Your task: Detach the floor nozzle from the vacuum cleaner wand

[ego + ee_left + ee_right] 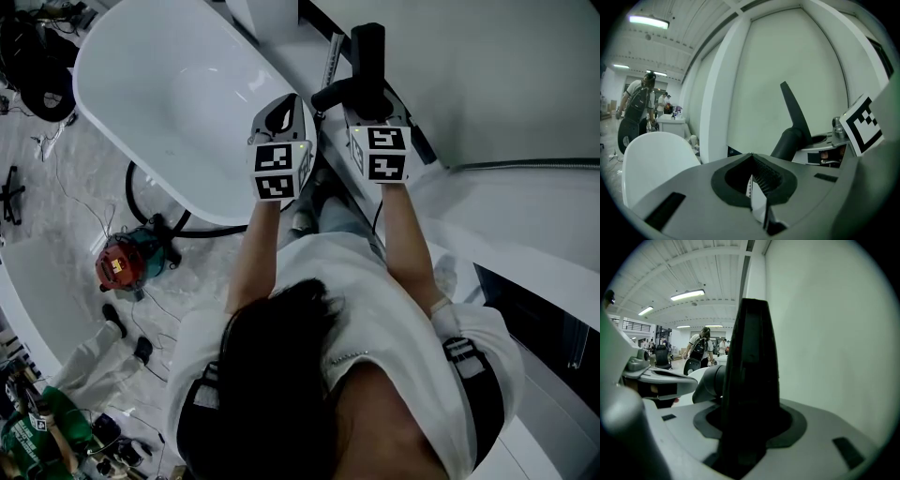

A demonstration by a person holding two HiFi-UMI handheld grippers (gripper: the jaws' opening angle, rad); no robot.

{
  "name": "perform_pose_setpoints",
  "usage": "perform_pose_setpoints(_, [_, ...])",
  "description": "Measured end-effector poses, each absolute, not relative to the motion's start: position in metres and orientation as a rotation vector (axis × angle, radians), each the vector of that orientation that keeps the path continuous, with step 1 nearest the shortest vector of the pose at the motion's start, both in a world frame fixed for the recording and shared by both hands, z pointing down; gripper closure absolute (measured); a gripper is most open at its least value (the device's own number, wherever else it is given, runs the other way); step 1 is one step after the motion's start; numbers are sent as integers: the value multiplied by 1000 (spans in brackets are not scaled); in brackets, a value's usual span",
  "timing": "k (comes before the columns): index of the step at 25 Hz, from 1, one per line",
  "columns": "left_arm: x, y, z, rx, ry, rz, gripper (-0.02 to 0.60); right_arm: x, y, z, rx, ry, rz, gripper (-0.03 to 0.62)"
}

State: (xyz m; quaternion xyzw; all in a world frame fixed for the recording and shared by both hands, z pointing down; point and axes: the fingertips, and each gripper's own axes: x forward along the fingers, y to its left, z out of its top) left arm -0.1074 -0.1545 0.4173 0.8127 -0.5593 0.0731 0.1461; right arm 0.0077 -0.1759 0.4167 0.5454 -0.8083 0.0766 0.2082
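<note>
Now my right gripper point(750, 427) is clamped on the black floor nozzle point(752, 348), held up in the air just beside the wall point(487, 75). My left gripper point(752, 173) is shut tight, holding nothing I can name. I think I should keep the nozzle still and pull straight, not yank. The wall is close; the tub point(103, 112) side has more room.

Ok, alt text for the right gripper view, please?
The right gripper is clamped on a black nozzle that stands upright between its jaws, beside a plain pale wall. A grey tube joins the nozzle at left; people stand far behind in a lit hall.
</note>
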Motion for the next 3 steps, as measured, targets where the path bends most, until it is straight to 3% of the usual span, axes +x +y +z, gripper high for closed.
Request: perform_pose_setpoints(3, [-105,-151,432,2338,-1612,209,578,10,-172,432,1507,-2231,191,379])
